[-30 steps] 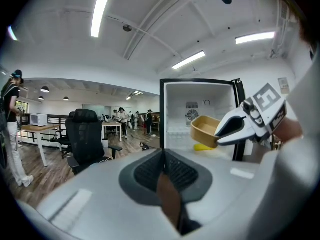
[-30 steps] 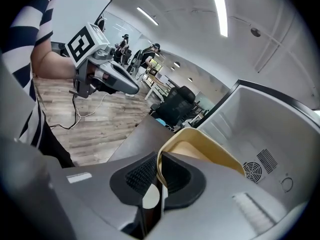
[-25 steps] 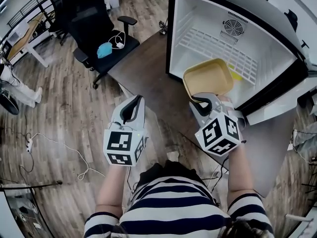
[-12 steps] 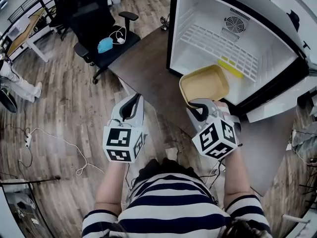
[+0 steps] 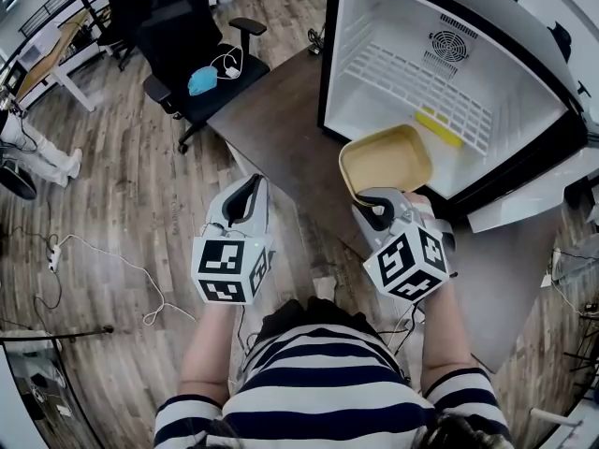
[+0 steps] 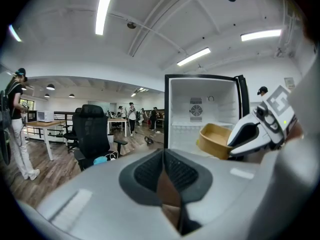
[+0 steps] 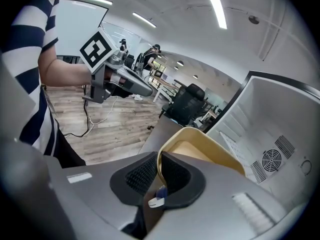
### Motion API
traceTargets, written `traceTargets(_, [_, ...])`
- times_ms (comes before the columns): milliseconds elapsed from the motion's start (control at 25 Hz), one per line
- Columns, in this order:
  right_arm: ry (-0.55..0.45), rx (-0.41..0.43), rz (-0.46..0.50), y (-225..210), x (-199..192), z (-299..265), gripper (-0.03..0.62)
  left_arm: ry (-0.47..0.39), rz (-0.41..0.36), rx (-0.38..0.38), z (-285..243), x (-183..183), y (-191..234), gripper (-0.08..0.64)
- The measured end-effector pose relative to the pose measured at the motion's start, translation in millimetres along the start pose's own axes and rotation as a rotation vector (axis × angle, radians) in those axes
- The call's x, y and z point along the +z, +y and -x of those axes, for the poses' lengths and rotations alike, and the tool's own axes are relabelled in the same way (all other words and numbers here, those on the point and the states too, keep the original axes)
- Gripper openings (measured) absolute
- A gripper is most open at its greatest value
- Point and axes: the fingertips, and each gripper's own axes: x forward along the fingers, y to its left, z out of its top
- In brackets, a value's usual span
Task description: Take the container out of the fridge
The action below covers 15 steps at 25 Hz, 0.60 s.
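A tan, shallow container (image 5: pixel 386 162) hangs in front of the open mouth of the white-lined fridge (image 5: pixel 440 73), above the dark table. My right gripper (image 5: pixel 373 198) is shut on its near rim; in the right gripper view the rim (image 7: pixel 161 160) is pinched between the two dark pads, and the container (image 7: pixel 202 153) stretches away toward the fridge. To the left, my left gripper (image 5: pixel 254 185) hovers over the table edge, shut with nothing in it. In the left gripper view its pads meet at the left gripper (image 6: pixel 163 170), with the container (image 6: pixel 216 140) at the right.
A yellow strip (image 5: pixel 438 127) lies on the fridge's wire shelf. The fridge door (image 5: pixel 524 190) stands open at the right. A black office chair (image 5: pixel 187 50) with a blue mask on its seat stands behind the dark table (image 5: pixel 281 138). Cables trail over the wooden floor (image 5: pixel 112 269).
My right gripper has drawn the container a little back and down, out of the fridge mouth, baring the yellow strip on the shelf. The left gripper has kept still.
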Motion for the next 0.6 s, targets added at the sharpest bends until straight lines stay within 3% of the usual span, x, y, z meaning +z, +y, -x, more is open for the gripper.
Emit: traceTargets(600, [0.0,0.007,0.012,0.0,4.3,0.6,0.026,-0.004,0.009,0.012,0.1,3.1,6.3,0.0])
